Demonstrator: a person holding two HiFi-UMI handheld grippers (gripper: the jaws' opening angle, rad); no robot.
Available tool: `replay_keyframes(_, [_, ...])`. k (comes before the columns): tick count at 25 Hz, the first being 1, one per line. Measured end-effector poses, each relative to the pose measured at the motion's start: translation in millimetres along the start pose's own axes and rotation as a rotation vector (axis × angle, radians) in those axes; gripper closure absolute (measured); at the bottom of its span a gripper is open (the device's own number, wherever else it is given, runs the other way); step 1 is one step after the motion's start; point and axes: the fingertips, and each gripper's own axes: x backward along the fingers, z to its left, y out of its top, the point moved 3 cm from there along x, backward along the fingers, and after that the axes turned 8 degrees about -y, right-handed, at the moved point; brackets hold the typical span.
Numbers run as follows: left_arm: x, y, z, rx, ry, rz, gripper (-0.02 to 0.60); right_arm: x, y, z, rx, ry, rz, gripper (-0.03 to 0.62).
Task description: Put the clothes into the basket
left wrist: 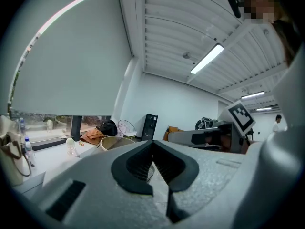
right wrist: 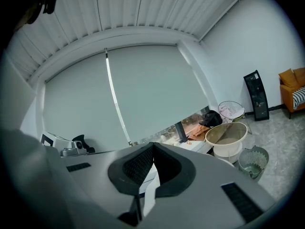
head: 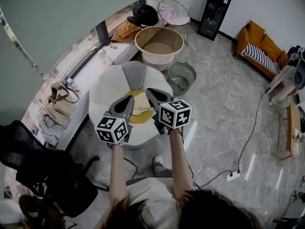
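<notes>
While the person is holding both tools out over a round white seat (head: pixel 112 87), the left gripper (head: pixel 128 99) is showing its jaws pressed together with nothing between them. The right gripper (head: pixel 151 92) is closed and empty too. A yellow garment (head: pixel 142 116) is lying on the seat, just below and between the two grippers. The basket (head: pixel 164 61), a wide pale tub, is standing on the floor well ahead of both tips. A green mesh bin (head: pixel 181 75) is sitting just beside it, nearer the right gripper.
</notes>
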Motion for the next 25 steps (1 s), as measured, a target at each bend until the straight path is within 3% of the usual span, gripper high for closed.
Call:
replay_keyframes(13, [-43.9,-10.2,-11.7,-0.008,0.051,0.028,0.571,-13.8,4.2,-45.0,-0.020,0.067,0.043,0.585])
replay_keyframes(25, [-43.7,-24.1,31.0,0.055,0.095,0.062,0.571,-52.8,-10.6,-47.0,-0.055,0.079,0.090,0.585])
